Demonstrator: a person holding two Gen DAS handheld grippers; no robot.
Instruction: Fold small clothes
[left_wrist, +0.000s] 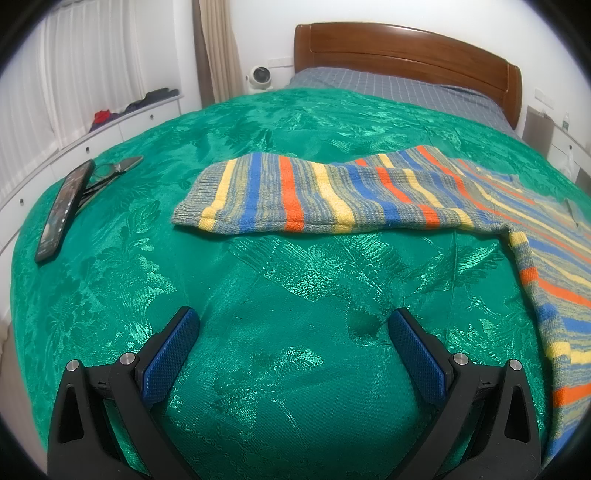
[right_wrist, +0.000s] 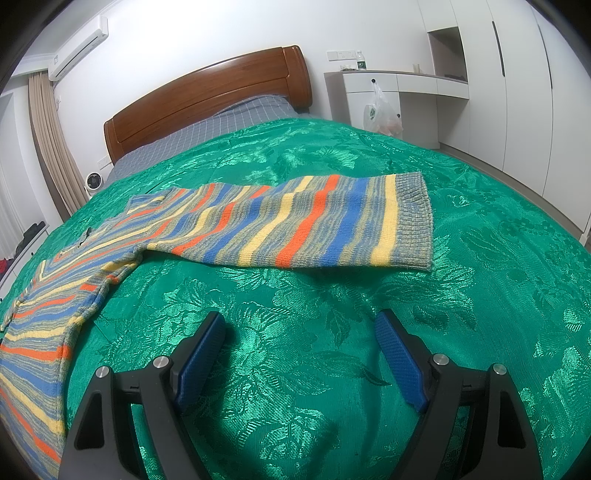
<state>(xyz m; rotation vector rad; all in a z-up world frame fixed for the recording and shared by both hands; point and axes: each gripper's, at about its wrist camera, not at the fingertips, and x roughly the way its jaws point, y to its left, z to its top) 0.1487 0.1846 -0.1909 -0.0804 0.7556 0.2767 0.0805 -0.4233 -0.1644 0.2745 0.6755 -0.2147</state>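
Observation:
A striped knit sweater (left_wrist: 332, 195) in blue, orange, yellow and grey lies flat on the green bedspread (left_wrist: 277, 295). In the left wrist view its left sleeve stretches out ahead, cuff to the left. My left gripper (left_wrist: 291, 325) is open and empty, hovering over bare bedspread short of that sleeve. In the right wrist view the sweater's (right_wrist: 295, 225) other sleeve reaches right, its ribbed cuff (right_wrist: 413, 221) at the end, the body running off to the lower left. My right gripper (right_wrist: 299, 325) is open and empty, just short of this sleeve.
A phone (left_wrist: 64, 210) and a pair of glasses (left_wrist: 110, 173) lie on the bedspread at the left. A wooden headboard (left_wrist: 406, 48) stands at the far end. A white fan (left_wrist: 260, 77), white drawers (left_wrist: 92, 147) and a bedside unit with a plastic bag (right_wrist: 382, 114) flank the bed.

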